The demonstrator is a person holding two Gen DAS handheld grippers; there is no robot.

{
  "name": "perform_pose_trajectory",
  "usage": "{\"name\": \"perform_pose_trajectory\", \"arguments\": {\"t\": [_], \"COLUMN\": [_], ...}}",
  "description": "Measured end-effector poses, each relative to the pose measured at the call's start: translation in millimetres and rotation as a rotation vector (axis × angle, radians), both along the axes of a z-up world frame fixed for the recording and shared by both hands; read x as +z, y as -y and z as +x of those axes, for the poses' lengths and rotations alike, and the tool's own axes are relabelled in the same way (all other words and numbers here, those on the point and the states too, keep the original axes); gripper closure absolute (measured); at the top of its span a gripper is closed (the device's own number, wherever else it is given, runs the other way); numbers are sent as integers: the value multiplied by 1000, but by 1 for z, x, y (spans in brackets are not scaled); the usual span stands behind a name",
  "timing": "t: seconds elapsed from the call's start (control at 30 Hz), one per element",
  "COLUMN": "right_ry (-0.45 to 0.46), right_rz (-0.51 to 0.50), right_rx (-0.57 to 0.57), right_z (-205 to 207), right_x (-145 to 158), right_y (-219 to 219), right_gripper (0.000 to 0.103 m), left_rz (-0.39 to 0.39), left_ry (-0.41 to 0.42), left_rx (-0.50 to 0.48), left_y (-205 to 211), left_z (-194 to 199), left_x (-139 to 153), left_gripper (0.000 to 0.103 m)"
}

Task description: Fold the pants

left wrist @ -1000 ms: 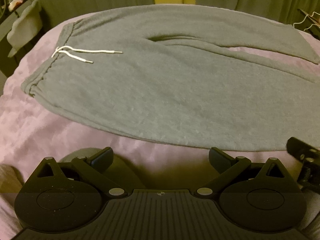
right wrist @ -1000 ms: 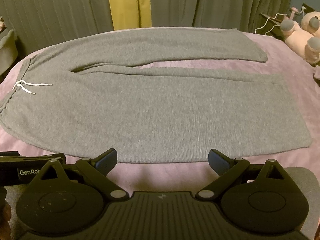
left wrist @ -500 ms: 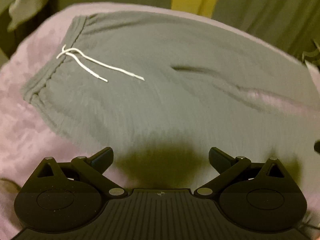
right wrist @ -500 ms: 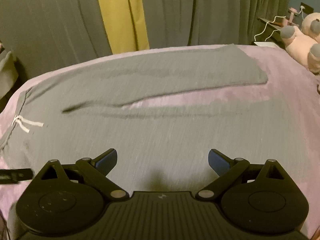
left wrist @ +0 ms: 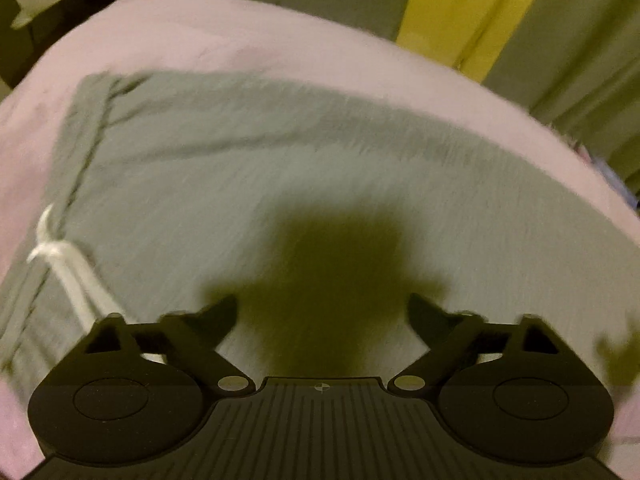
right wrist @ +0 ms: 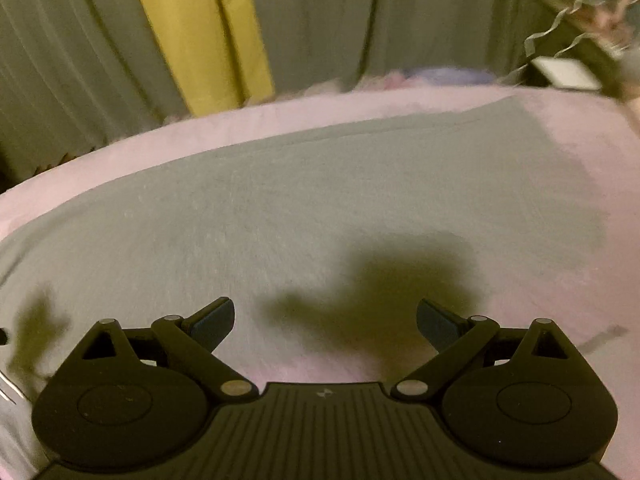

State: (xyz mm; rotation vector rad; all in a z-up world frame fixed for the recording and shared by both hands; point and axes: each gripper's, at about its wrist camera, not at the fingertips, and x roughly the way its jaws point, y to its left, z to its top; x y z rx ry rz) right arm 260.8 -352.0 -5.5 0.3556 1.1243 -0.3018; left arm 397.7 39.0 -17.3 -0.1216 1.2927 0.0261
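The grey pants are lying flat on the pink bed cover, occupying most of its surface. At the left edge of the bed the elasticated waistband is running toward the far edge, with the white drawstring trailing from it across the cloth.

The left gripper is hovering over the waist end, pointing steeply down and casting its shadow on the fabric. Its jaws are standing apart with only bare cloth showing between them; they have just been closing somewhat, and nothing is being gripped.

Further right, the right gripper is hanging over the leg portion of the pants, jaws spread wide and empty. The leg cuff is lying toward the right edge of the bed, with the curtains beyond.

Assessment of handling: the garment appears to be soft fleece, light, limp and not fragile. It is likely to sag and drag on the plush cover if lifted from one point only. Recommended holds are the far waistband corner for the left tool and the far leg hem for the right, pinching both layers. The loose drawstring is presenting a snag risk.
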Motion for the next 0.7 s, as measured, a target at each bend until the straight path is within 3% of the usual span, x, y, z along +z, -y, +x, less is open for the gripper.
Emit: {"name": "perform_pose_trajectory", "arguments": {"t": [0.1, 0.23, 0.3, 0.37, 0.43, 0.47, 0.5, 0.53, 0.57, 0.67, 0.7], "right_ry": [33, 120, 78, 14, 24, 34, 39, 66, 105, 124, 129], "right_rz": [130, 314, 424, 492, 443, 403, 316, 217, 183, 124, 156], "right_rx": [60, 154, 177, 191, 223, 224, 198, 161, 136, 120, 153], "right_z": [43, 94, 114, 126, 131, 133, 133, 133, 130, 116, 110], "right_x": [-18, -42, -66, -92, -98, -97, -95, -91, -86, -73, -71], "right_y": [-3, -26, -37, -45, -43, -35, -27, -14, -7, -9, -14], "right_gripper": [7, 17, 36, 46, 66, 92, 103, 103, 103, 85, 72], "left_rz": [-53, -40, -46, 1, 57, 91, 105, 108, 108, 56, 17], "left_ry": [51, 29, 49, 89, 111, 127, 143, 155, 171, 187, 191], "left_rx": [-25, -79, -125, -189, -240, -244, -237, -226, -208, -147, -122], "left_y": [14, 29, 32, 36, 39, 39, 39, 37, 35, 28, 24], "left_z": [26, 38, 30, 22, 17, 16, 14, 14, 12, 17, 20], "left_x": [-10, -32, -41, -45, -47, -47, -45, -42, -36, -18, -14], "left_gripper": [12, 13, 12, 11, 11, 10, 11, 11, 10, 7, 7]}}
